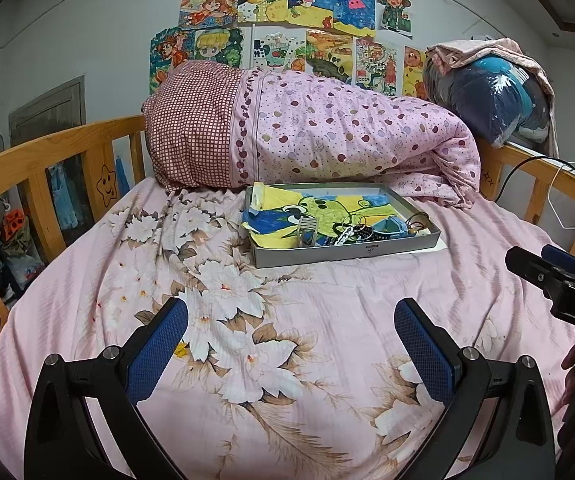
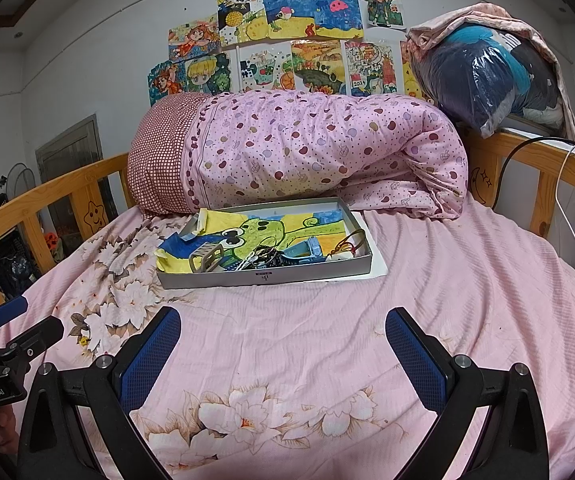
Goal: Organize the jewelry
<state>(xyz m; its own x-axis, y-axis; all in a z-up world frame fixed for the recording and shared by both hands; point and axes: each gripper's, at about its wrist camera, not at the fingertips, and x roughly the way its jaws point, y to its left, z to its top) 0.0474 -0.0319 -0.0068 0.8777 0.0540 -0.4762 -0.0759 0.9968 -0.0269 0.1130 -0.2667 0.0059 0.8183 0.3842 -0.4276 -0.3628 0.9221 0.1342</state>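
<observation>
A shallow grey box (image 1: 351, 254) (image 2: 263, 277) lies on the bed, lined with a frog drawing. Along its near edge lies a heap of jewelry (image 1: 347, 234) (image 2: 263, 258): a metal hair comb (image 1: 307, 232) (image 2: 207, 256), chains, dark beads, a blue piece and a red cord loop (image 2: 351, 242). My left gripper (image 1: 291, 320) is open and empty above the sheet, well short of the box. My right gripper (image 2: 283, 330) is open and empty too, just in front of the box. Each gripper shows at the edge of the other's view.
A rolled pink quilt (image 1: 327, 136) (image 2: 307, 152) lies right behind the box. Wooden bed rails (image 1: 47, 156) (image 2: 547, 160) run along both sides. A plastic-wrapped bundle (image 2: 495, 76) sits at the back right, with cables (image 2: 567, 200) over the rail. The pink floral sheet (image 1: 287, 360) spreads under both grippers.
</observation>
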